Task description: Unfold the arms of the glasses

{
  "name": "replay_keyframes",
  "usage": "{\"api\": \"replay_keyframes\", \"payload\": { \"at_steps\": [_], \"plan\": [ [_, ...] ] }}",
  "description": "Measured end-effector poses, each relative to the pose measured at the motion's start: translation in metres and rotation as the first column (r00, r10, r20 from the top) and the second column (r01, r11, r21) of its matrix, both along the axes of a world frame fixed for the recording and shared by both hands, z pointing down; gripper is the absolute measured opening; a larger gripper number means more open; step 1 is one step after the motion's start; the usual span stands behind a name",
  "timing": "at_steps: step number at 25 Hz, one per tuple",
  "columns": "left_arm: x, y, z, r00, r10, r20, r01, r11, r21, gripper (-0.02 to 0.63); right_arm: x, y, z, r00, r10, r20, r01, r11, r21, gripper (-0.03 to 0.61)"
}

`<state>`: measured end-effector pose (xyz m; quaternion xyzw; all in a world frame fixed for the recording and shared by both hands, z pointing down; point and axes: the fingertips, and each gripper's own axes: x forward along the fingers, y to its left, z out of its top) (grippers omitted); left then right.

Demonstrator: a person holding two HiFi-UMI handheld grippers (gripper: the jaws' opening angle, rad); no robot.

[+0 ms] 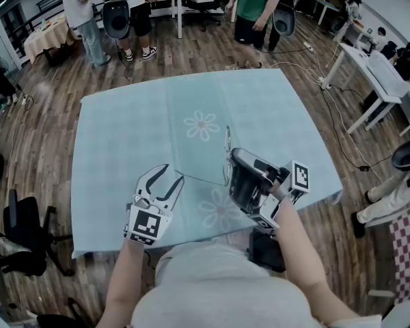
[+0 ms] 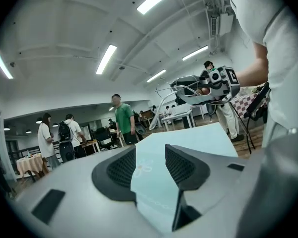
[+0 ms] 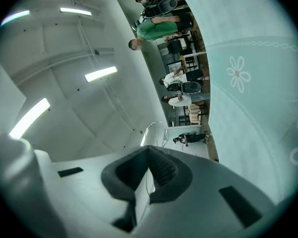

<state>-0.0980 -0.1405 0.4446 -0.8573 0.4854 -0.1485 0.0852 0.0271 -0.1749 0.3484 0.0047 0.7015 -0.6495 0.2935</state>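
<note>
Teal cloth is covering the counter (image 1: 123,135) beneath me, my left gripper (image 1: 169,174) is hanging parted and empty, and my right gripper (image 1: 234,157) is clamping the glasses (image 1: 227,145) aloft, a light, fragile wire frame I am judging best pinched at an arm's tip.

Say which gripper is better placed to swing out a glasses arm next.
Left, probably. The right gripper is shut on the glasses, holding them above the table. The left gripper is open and empty beside it, free to take an arm.
</note>
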Motion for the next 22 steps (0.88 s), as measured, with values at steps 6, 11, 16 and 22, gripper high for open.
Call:
{"api": "replay_keyframes", "payload": {
  "at_steps": [6,11,16,22],
  "plan": [
    [0.019,0.004,0.004,0.998,0.055,-0.033,-0.056,0.998,-0.03,0.178,0.0,0.0,-0.004,1.0,-0.002,0.023,0.002,1.0,-0.005,0.008],
    [0.027,0.002,-0.017,0.984,0.099,-0.145,-0.106,0.994,-0.038,0.176,-0.001,0.002,-0.005,0.999,-0.008,0.031,0.008,1.0,-0.007,0.008],
    [0.03,0.003,-0.036,0.988,0.111,-0.111,-0.109,0.994,0.026,0.179,0.001,0.0,-0.001,0.999,-0.004,0.047,0.005,1.0,-0.015,0.008],
    [0.01,-0.004,-0.045,1.0,-0.03,0.005,0.029,0.989,0.143,0.19,0.001,0.002,-0.003,0.998,-0.013,0.063,0.014,1.0,-0.015,0.008]
  ]
}}
